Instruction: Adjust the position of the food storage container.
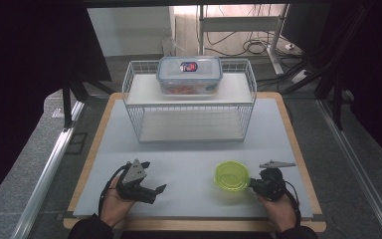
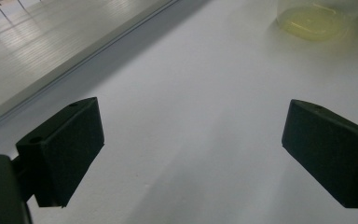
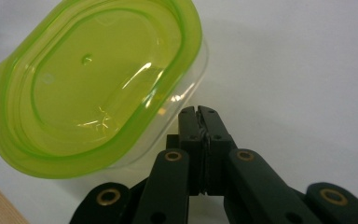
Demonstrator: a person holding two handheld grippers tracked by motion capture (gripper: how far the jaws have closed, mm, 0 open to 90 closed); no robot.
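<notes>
Green-lidded container (image 3: 95,84) sits just left of the right gripper (image 3: 199,112), jaws together; contact may tip it. Left gripper (image 2: 191,140) stands apart, empty.

1. Two grippers were in the person's hands: the left gripper (image 1: 155,178) with its jaws apart, and the right gripper (image 1: 251,185) with its jaws pressed together beside a container.
2. One container with a green lid (image 1: 232,176) sat on the bench (clear walls under the lid, as the right gripper view showed).
3. One clear lidded box (image 1: 189,74) sat on the rack's upper shelf.
4. One white wire rack (image 1: 189,102) stood behind, with two shelves.
5. One pale mat (image 1: 189,164) covered the one wooden bench (image 1: 90,160).
</notes>
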